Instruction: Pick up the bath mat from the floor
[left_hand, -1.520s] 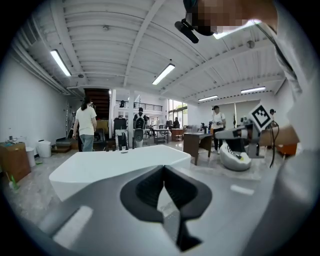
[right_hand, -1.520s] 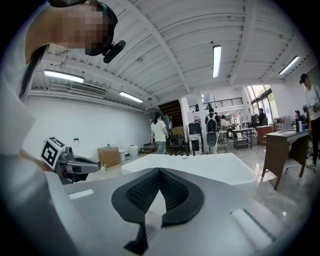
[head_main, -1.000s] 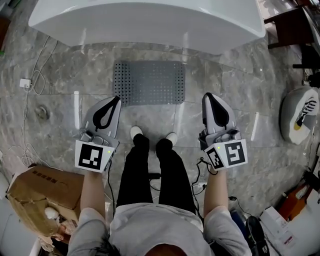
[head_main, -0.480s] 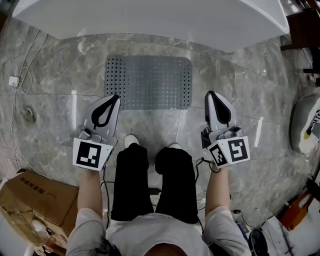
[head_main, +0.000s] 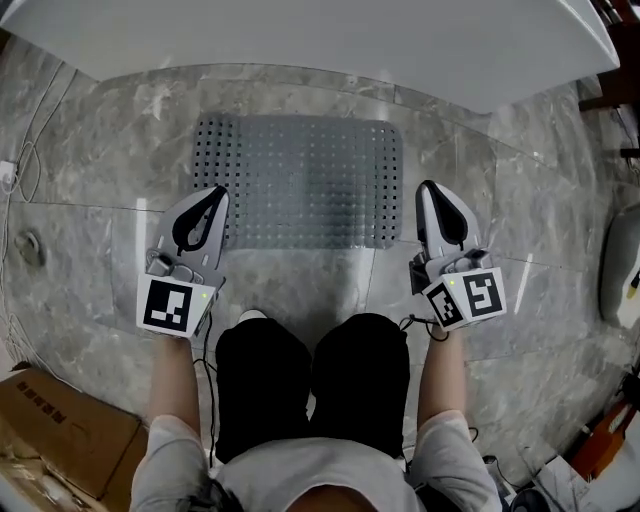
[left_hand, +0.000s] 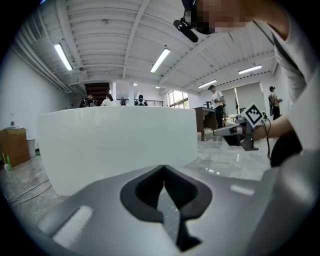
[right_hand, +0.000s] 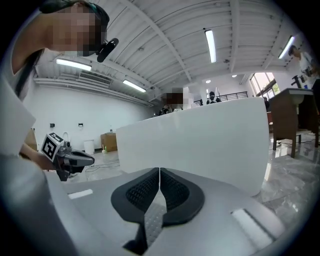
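The perforated grey bath mat (head_main: 298, 180), laid flat on the marble floor (head_main: 110, 160) near the white tub (head_main: 300, 40), is flanked by the left gripper (head_main: 216, 192) and right gripper (head_main: 430, 188), both closed and empty, and is judged limp, light and perhaps clinging, so its near corners are best pinched and peeled.

Grey marble-tile floor (head_main: 120, 150). Flat on it, a grey perforated bath mat (head_main: 300, 180) near a white bathtub (head_main: 300, 40). At lower left a cardboard box (head_main: 60, 440), at far left a floor drain (head_main: 27, 246).

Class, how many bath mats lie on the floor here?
1. The grey perforated rubber bath mat lies flat on the grey marble floor, in front of the white bathtub; no others visible.
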